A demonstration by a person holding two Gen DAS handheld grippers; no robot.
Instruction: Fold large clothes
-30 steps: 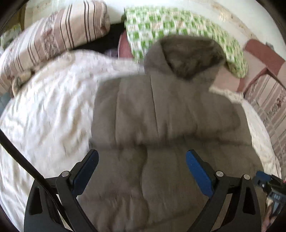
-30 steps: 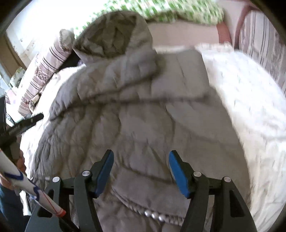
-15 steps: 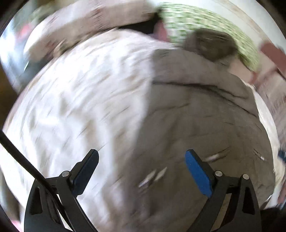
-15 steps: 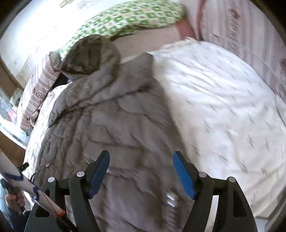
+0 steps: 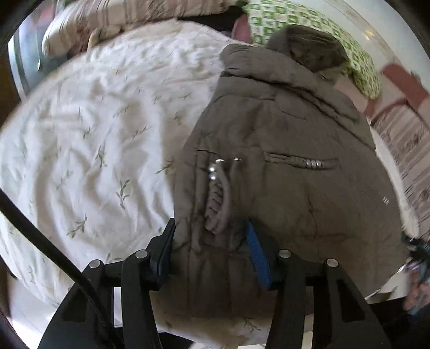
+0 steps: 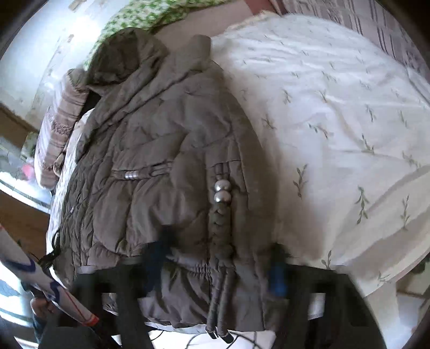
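Note:
A grey-brown hooded puffer jacket (image 5: 290,150) lies on a white bedspread, hood towards the pillows. My left gripper (image 5: 212,239) is closed on the jacket's bottom hem at its left corner, with bunched fabric between the blue pads. A braided drawcord with silver beads (image 5: 217,185) lies just ahead of it. In the right wrist view the jacket (image 6: 161,150) fills the middle. My right gripper (image 6: 217,260) is blurred and stands on either side of the hem's right corner, where a beaded cord (image 6: 221,212) hangs down. Its grip is unclear.
The white bedspread with green sprigs (image 5: 88,139) spreads left of the jacket and to the right in the right wrist view (image 6: 344,118). A striped pillow (image 5: 139,13) and a green checked pillow (image 5: 317,29) lie at the head. The bed's near edge is just below the grippers.
Both grippers moved down and apart to the jacket's bottom hem corners. The left jaws went from wide open to closed on the hem. The right jaws narrowed around the hem.

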